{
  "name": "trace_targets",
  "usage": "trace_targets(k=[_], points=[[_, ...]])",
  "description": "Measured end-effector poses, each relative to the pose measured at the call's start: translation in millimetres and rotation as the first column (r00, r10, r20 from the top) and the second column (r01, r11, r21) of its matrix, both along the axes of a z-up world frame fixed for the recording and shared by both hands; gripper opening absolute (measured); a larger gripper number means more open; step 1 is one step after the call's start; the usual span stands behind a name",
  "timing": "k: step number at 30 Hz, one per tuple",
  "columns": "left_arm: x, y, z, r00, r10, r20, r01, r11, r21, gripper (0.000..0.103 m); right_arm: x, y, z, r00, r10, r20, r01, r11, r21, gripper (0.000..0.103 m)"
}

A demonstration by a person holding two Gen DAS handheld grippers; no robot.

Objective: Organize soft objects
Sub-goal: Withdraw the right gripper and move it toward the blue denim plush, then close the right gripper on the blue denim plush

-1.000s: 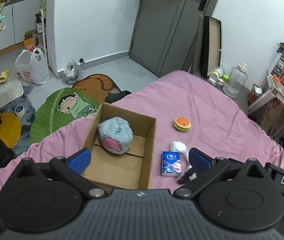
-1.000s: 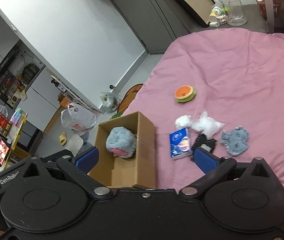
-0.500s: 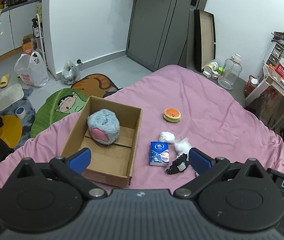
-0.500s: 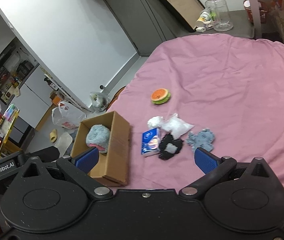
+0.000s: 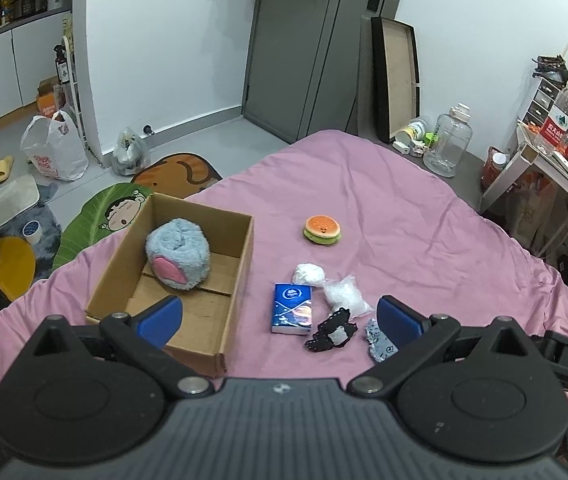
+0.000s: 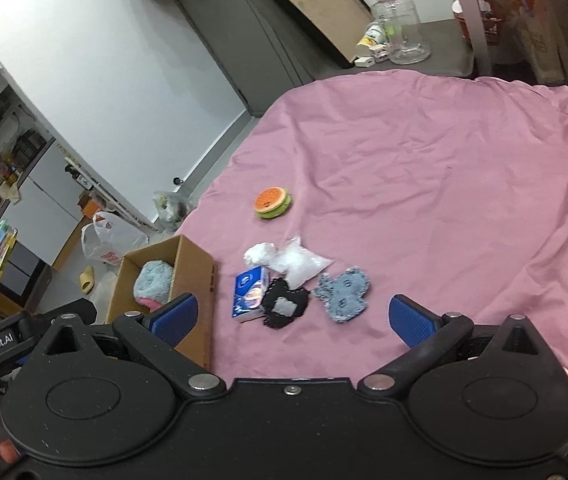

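An open cardboard box (image 5: 240, 264) (image 6: 196, 276) sits on the pink bedspread (image 5: 403, 220) and holds a fluffy blue plush (image 5: 178, 254) (image 6: 152, 282). To its right lie a blue tissue pack (image 5: 292, 308) (image 6: 249, 293), a white wad (image 5: 308, 273) (image 6: 259, 253), a clear plastic bag (image 5: 344, 298) (image 6: 299, 262), a black patch (image 5: 331, 330) (image 6: 285, 306), a blue-grey patch (image 5: 377, 342) (image 6: 343, 294) and a burger toy (image 5: 322, 230) (image 6: 273, 202). My left gripper (image 5: 278, 320) and right gripper (image 6: 292, 316) both hang open above the bed's near side, empty.
The floor beyond the bed's left edge carries cartoon mats (image 5: 120, 216), plastic bags (image 5: 54, 150) and a yellow stool base (image 5: 8, 262). A large clear bottle (image 5: 447, 140) and a leaning frame (image 5: 395, 80) stand by the grey door. A cluttered desk (image 5: 559, 160) lines the right.
Both grippers have drawn back and upward from the bed, so the box and the loose items look smaller and more of them show. Both stay open; nothing was picked up.
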State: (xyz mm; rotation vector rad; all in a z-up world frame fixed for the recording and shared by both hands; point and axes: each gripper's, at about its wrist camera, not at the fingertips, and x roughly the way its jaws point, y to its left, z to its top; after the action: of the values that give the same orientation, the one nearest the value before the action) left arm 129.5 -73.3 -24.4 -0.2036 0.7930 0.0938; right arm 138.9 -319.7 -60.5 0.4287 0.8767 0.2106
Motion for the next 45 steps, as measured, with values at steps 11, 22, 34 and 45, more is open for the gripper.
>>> trace_targets(k=[11,22,34,45], points=[[17,-23,-21,1.000,-0.025,-0.015,0.025,0.999,0.028,0.100,25,-20,-28,0.997,-0.043,-0.067,0.047,0.997,0.058,0.095],[45,-44,-52,0.993,-0.092,-0.070,0.096,0.994,0.053,0.084,51,-19,-70,0.989,-0.042,-0.142,0.056,0.994,0.099,0.084],[79,-57,-102,0.974,-0.157,-0.165,0.163,0.986,0.023,0.060,77,-17,-107,0.978,-0.046,-0.202,0.067,0.993,0.099,0.074],[110,-63,-144,0.946,-0.208,-0.247,0.214,0.977,-0.003,0.050,99,-13,-134,0.964,-0.048,-0.262,0.077,0.992,0.101,0.070]])
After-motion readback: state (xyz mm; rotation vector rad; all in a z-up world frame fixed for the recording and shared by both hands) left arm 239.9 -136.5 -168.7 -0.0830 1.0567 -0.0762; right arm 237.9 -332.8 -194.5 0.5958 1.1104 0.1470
